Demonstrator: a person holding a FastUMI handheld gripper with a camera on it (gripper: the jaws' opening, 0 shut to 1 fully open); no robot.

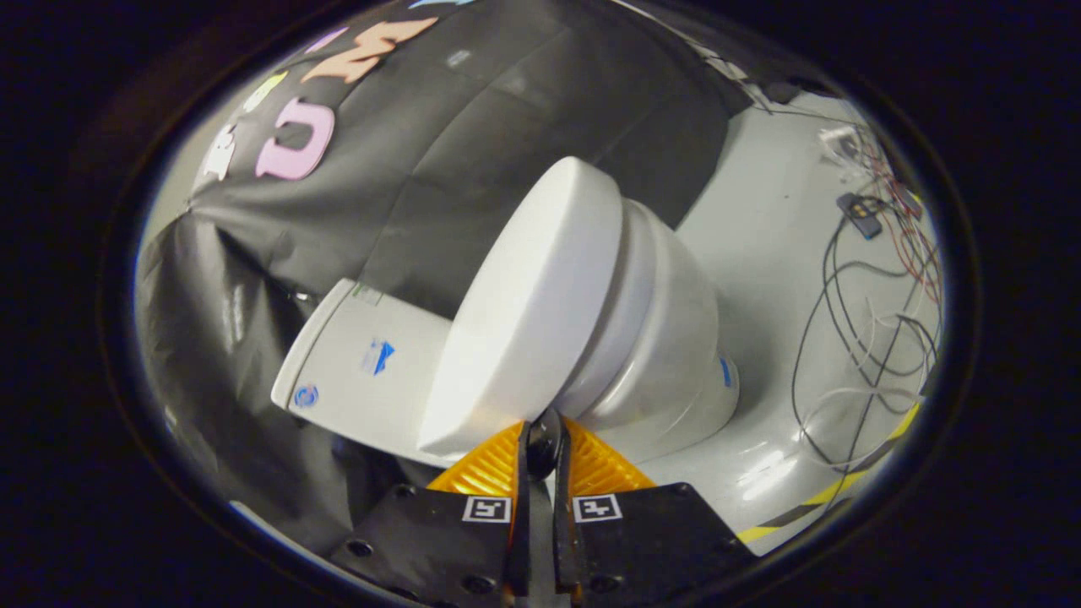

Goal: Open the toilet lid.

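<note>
A white toilet stands on the grey floor, seen tilted. Its lid (532, 312) lies down flat on the seat (629, 312), above the bowl (676, 371). The tank (363, 363) sits behind the lid, against the black cloth wall. My gripper (543, 432) is right at the lid's rim, where lid and seat meet. Its orange fingers (486, 469) stand pressed close together, with only a thin dark slit between them. Nothing shows between the pads. The tips touch or nearly touch the lid's edge.
Beyond the bowl, loose black, white and red cables (870, 338) and a small black box (861, 215) lie on the grey floor (768, 253). A yellow-and-black tape line (836, 490) runs along the floor's edge. The black cloth wall (473, 135) hangs close behind the tank.
</note>
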